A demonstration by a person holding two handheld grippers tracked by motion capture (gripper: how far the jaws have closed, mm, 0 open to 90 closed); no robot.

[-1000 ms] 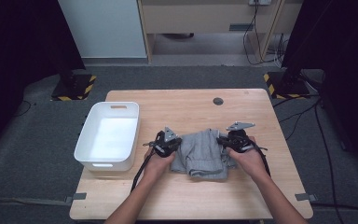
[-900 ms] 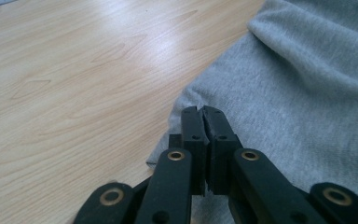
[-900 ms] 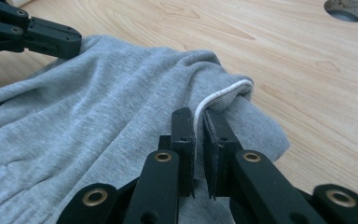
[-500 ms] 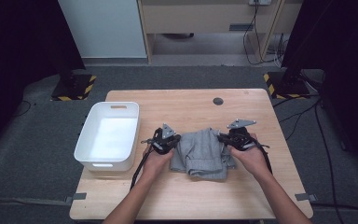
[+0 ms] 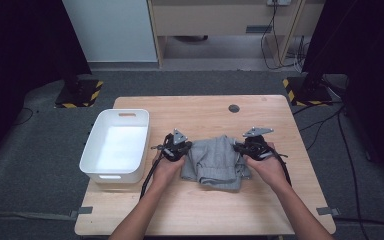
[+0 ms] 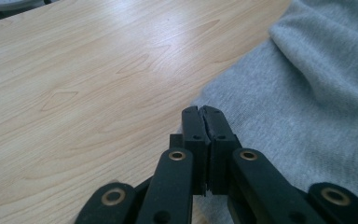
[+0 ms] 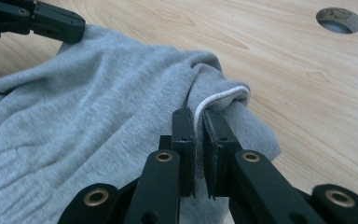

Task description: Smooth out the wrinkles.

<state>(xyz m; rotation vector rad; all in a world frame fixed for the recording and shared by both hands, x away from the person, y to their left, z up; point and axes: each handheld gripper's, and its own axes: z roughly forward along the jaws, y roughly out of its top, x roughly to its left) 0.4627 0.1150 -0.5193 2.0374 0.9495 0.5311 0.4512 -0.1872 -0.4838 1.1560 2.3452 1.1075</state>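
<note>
A crumpled grey garment (image 5: 215, 161) lies on the wooden table (image 5: 195, 111), between my two grippers. At its left edge sits my left gripper (image 5: 186, 150), also seen close up (image 6: 203, 112). Its jaws are pressed together at the hem (image 6: 261, 93), and no cloth shows between them. My right gripper (image 5: 239, 149) is at the garment's right side. In the right gripper view (image 7: 198, 114) it is shut on a raised fold of the garment (image 7: 121, 102) with a white cord (image 7: 219, 97) running through it. The left gripper (image 7: 32, 18) shows at the far corner of the cloth.
A white plastic bin (image 5: 91, 156) stands on the table's left part, close to my left hand. A round cable hole (image 5: 234, 108) (image 7: 339, 19) lies in the tabletop behind the garment. Bare wood stretches in front of and behind the cloth. Dark floor surrounds the table.
My left gripper has shifted slightly along the garment's left edge. The right gripper and the garment have stayed where they were.
</note>
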